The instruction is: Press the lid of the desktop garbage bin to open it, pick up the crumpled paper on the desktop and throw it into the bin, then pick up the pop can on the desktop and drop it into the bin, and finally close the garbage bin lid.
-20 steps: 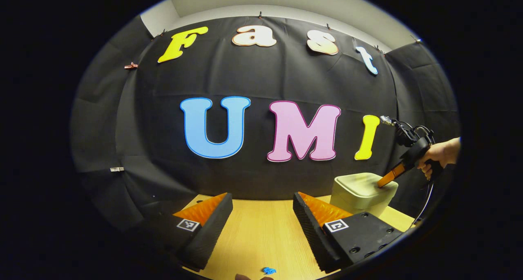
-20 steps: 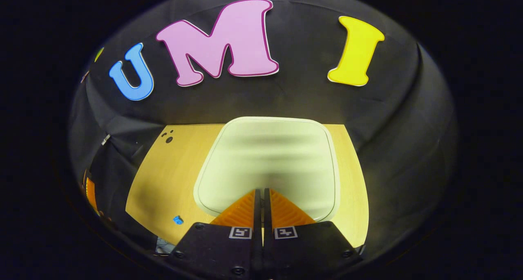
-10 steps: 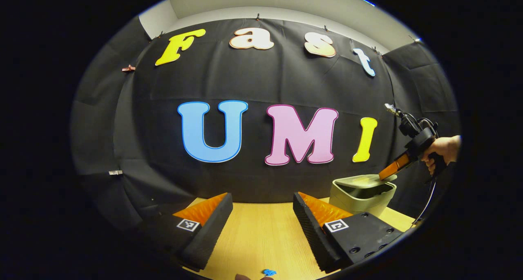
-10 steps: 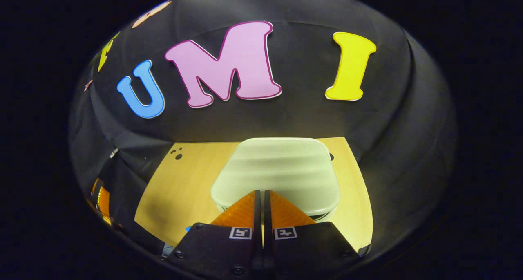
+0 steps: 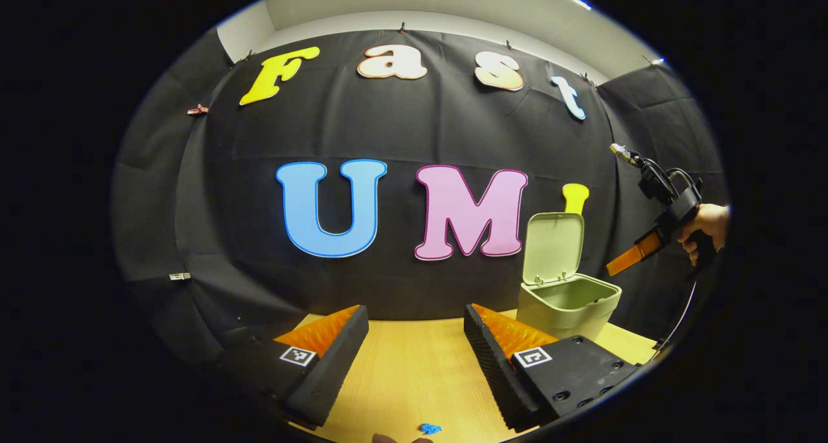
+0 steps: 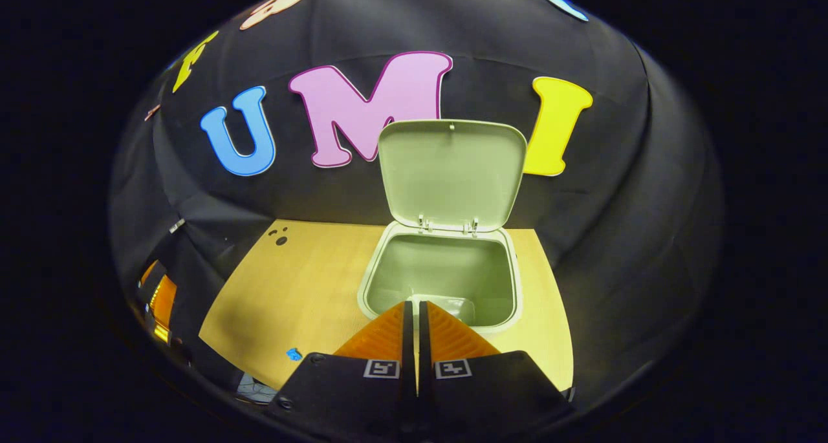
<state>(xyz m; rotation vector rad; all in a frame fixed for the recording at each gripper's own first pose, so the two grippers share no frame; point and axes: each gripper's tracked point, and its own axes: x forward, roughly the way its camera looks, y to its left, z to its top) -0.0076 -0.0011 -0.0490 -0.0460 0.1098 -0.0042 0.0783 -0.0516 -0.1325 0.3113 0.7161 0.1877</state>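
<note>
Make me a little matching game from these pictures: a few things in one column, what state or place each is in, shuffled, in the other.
Things
1. bin lid
2. left gripper
3. right gripper
4. blue scrap

States
A. fingers closed together
B. lying on the wooden table
C. standing upright, open
D. fingers spread apart

Pairs: 1-C, 2-D, 3-A, 4-B

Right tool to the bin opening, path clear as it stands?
Probably yes. The lid stands upright at the back, so the bin is open on top. The right tool, shut and holding nothing, hangs just above the near rim with nothing between.
</note>
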